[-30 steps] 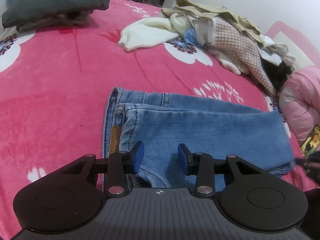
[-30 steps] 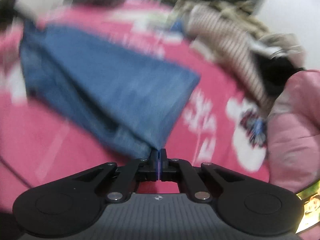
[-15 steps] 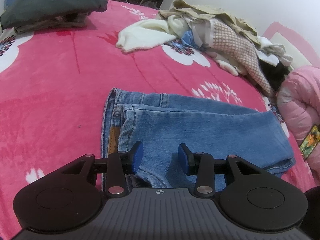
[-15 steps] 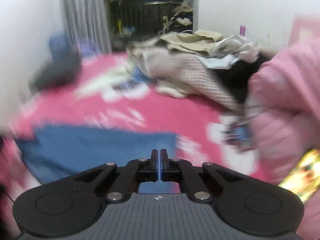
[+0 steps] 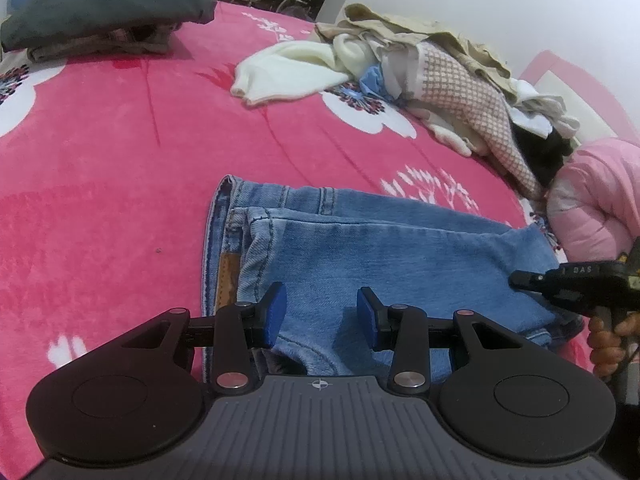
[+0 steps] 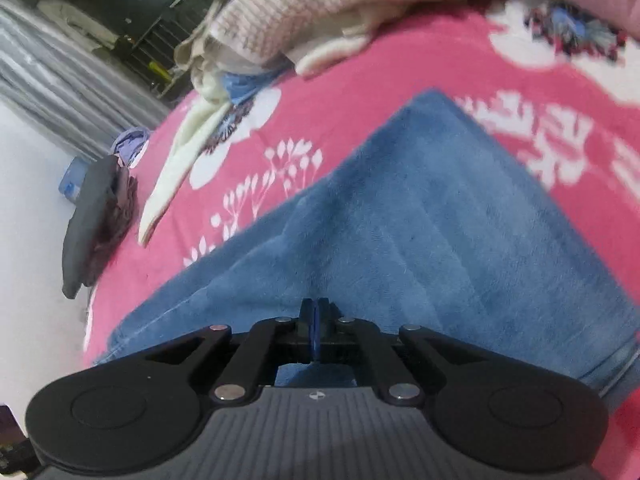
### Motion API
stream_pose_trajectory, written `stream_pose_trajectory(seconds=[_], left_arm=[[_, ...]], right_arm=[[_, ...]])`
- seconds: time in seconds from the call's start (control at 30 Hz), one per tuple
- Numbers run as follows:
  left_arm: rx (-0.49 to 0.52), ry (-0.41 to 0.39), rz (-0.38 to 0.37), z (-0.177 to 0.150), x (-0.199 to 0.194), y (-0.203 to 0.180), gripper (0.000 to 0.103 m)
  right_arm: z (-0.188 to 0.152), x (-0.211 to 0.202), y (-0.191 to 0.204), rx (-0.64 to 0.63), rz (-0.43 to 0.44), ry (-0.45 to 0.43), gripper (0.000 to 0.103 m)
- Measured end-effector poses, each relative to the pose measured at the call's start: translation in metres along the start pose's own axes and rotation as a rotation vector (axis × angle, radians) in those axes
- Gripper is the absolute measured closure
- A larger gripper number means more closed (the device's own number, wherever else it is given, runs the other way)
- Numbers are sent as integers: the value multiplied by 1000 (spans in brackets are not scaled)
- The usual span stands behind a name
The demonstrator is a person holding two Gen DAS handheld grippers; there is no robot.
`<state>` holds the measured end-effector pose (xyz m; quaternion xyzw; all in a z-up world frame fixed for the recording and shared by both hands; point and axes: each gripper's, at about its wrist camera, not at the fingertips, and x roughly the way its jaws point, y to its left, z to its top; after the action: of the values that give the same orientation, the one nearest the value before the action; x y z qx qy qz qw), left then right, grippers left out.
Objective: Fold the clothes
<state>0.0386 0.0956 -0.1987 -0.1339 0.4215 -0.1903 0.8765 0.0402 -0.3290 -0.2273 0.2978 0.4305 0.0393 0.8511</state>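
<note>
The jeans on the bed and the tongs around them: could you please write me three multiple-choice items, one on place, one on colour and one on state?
1. Where does the dark folded stack lie from the left wrist view?
A. at the far left of the bed
B. on top of the jeans
C. on the floor

2. What colour is the blanket under the jeans?
A. green
B. pink with white flowers
C. plain grey

3. How do the left tongs stand?
A. shut with nothing between them
B. out of view
C. open, over the waist end of the jeans

Answers: 1 A, the stack sits far left, apart from the jeans. 2 B, pink with white flowers shows all round the denim. 3 C, a clear gap shows between the blue pads.
</note>
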Motion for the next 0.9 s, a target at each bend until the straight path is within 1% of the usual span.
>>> stream_pose_trajectory(seconds=[0.07,0.1,0.17,0.27,0.3,0.37,0.47,0.53,0.57,0.63,0.73,0.77,0.8,0.83,0.87,0.9], left_arm=[[-3,1,-2,0,0,1,64],[-3,1,-3,0,0,0,64],[-4,0,-4,0,0,1,64],[0,-1,-1,0,0,-1,64],[1,-1,1,0,0,-1,64],[0,-1,4,0,0,-1,64],[-1,-4,6,0,0,-2,64],[0,-6,10,-1,0,-3,64],[2,-5,11,0,0,-3,64],[6,-4,14,0,1,-4,63],[14,0,18,1,1,-5,63],[13,1,19,1,1,-5,63],[12,3,22,1,0,-5,63],[13,5,27,2,0,-7,63],[14,6,33,2,-1,-8,63],[16,7,40,3,-2,-9,63]], right_arm=[[-4,-6,1,-26,-4,-23,101],[-7,-9,1,-25,6,-36,97],[-12,-19,7,-52,43,-75,97],[-15,-25,35,-178,103,-123,96],[-17,-24,43,-225,107,-125,93],[-26,-20,57,-315,87,-104,88],[-46,3,68,-425,-38,10,87],[-54,5,76,-496,-76,-14,87],[-54,-1,81,-509,-77,-25,83],[-55,-21,88,-508,5,-83,83],[-65,-34,97,-517,73,-99,83],[-69,-33,99,-521,78,-87,81],[-77,-22,98,-530,40,-36,79],[-85,-12,98,-539,2,16,79],[-91,-4,98,-553,-27,48,79],[-92,-5,102,-580,-35,39,79]])
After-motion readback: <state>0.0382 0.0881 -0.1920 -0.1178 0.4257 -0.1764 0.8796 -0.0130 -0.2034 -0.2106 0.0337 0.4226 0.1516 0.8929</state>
